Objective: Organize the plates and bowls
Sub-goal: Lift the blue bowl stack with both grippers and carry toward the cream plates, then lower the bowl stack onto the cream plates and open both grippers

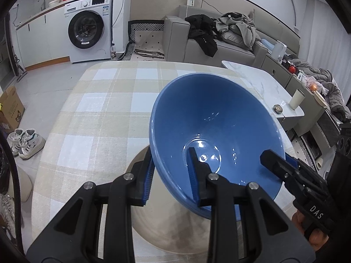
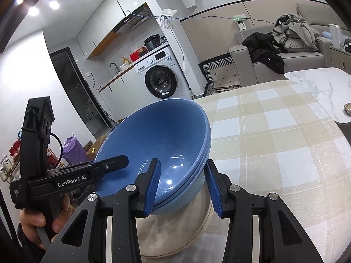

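Observation:
Nested blue bowls (image 1: 210, 118) (image 2: 162, 135) are held tilted above a beige plate (image 1: 175, 232) (image 2: 175, 230) on the checked tablecloth. My left gripper (image 1: 171, 175) straddles the near left rim, one finger inside and one outside, with a visible gap to the bowl wall. My right gripper (image 2: 182, 186) straddles the opposite rim of the stack the same way, its blue pads (image 2: 153, 182) near the wall. Each gripper shows in the other's view, the right (image 1: 283, 168) and the left (image 2: 105, 166) both reaching over the rim. Whether either clamps the bowl is unclear.
The checked tablecloth (image 1: 98, 114) covers the table. A white marble table (image 1: 263, 87) with a cup (image 1: 296, 99) stands to the right. A washing machine (image 1: 90, 28), a sofa with clothes (image 1: 219, 35), shoes (image 1: 24, 142) and a cardboard box (image 1: 11, 107) lie beyond.

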Tool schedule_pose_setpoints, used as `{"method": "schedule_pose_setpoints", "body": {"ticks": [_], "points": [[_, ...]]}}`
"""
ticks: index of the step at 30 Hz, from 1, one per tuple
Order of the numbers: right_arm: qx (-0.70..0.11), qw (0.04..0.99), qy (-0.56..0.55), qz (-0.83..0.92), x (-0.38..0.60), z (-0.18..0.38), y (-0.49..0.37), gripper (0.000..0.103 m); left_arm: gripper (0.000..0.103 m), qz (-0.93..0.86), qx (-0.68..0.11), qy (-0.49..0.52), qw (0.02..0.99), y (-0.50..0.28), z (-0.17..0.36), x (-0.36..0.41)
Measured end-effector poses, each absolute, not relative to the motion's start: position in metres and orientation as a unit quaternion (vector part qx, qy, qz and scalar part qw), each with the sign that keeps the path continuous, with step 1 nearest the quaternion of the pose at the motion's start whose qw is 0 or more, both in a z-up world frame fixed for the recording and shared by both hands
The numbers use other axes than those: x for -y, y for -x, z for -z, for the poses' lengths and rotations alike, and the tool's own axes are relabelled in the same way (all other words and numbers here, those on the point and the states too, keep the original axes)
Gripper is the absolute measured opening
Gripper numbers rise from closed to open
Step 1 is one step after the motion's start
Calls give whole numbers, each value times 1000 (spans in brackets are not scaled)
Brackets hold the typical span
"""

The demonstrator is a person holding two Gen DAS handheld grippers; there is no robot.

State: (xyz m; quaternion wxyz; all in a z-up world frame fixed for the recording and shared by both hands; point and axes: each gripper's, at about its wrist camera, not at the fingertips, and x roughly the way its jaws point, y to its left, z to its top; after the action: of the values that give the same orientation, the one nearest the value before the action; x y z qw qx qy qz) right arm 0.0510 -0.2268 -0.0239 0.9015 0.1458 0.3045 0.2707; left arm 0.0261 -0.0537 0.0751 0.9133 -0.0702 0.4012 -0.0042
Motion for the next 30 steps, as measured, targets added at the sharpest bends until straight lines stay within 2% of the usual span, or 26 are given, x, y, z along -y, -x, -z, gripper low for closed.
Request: {"method": "schedule_pose_setpoints", "body": {"ticks": [30], "points": [[-319,894,-125,-289,200,36,-46,43,26,-17,-414,80,907,-22,-53,25]]}}
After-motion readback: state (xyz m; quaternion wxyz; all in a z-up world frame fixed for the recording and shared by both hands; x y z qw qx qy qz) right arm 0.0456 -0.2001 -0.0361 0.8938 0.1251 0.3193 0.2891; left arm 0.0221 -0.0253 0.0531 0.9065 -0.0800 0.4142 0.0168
